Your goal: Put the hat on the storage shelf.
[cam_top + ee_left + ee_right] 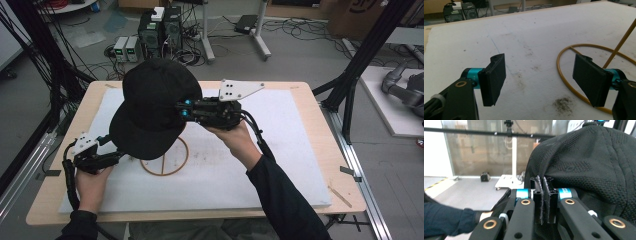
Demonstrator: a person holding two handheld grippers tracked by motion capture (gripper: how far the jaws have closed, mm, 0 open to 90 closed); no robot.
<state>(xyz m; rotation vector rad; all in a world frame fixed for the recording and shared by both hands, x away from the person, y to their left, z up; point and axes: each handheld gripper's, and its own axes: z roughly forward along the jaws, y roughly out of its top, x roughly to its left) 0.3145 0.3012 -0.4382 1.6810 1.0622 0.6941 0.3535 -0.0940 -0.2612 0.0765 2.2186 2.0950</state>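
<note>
A black baseball cap (152, 107) hangs in the air over the white mat, above a golden wire stand (165, 162) with a ring base. My right gripper (184, 110) comes in from the right and is shut on the cap's rear edge. The right gripper view has the two pads pressed together on the fabric, with the cap (596, 167) bulging to the right. My left gripper (116, 156) rests low at the mat's left, just left of the stand. It is open, and in its own view the pads (494, 78) stand wide apart with the stand's ring (564, 75) beside the right one.
A white foam mat (280, 150) covers most of the wooden table (325, 165). Black frame posts rise at the left and right of the table. Computers, boxes and loose cables lie on the floor beyond the far edge.
</note>
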